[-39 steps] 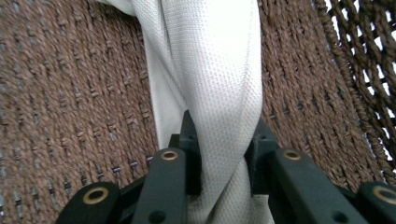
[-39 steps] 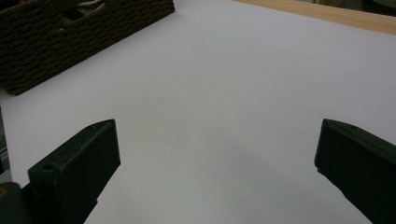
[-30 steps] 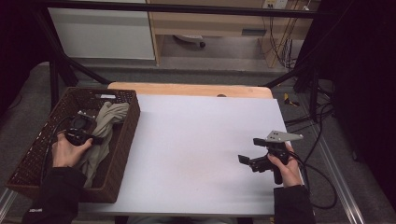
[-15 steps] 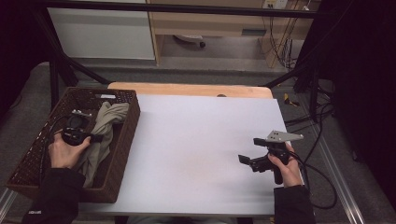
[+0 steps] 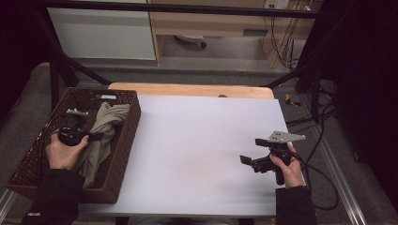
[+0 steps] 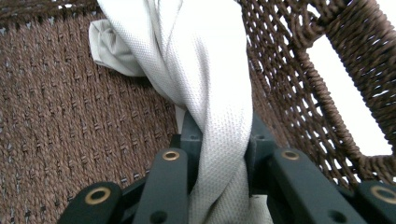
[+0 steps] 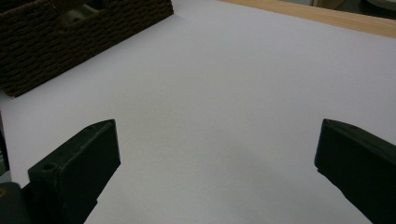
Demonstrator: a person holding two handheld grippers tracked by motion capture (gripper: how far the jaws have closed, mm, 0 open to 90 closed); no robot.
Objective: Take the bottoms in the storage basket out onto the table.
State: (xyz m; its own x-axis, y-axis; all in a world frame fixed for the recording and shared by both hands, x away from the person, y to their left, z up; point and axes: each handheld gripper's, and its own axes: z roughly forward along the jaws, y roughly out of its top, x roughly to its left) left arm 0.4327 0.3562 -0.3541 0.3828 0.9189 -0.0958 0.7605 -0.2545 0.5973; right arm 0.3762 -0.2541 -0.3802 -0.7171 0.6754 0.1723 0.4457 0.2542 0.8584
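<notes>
A pale beige cloth (image 5: 101, 133) lies bunched inside a dark woven basket (image 5: 127, 101) at the table's left side. My left gripper (image 5: 96, 136) is down in the basket, shut on a fold of that cloth. In the left gripper view the cloth (image 6: 205, 84) runs up from between the closed jaws toward the basket wall (image 6: 299, 79). My right gripper (image 5: 247, 162) rests low over the white table at the right, open, jaws wide apart with nothing between them. The right gripper view shows its fingers (image 7: 77, 168) over bare table, the basket (image 7: 60, 42) far off.
The white tabletop (image 5: 197, 140) has a wooden strip (image 5: 187, 89) along its far edge. Cables (image 5: 324, 164) trail off the right side. Black frame bars cross behind the table, with a cabinet beyond.
My left hand has shifted slightly within the basket, still gripping the cloth. The right hand and gripper have stayed put.
</notes>
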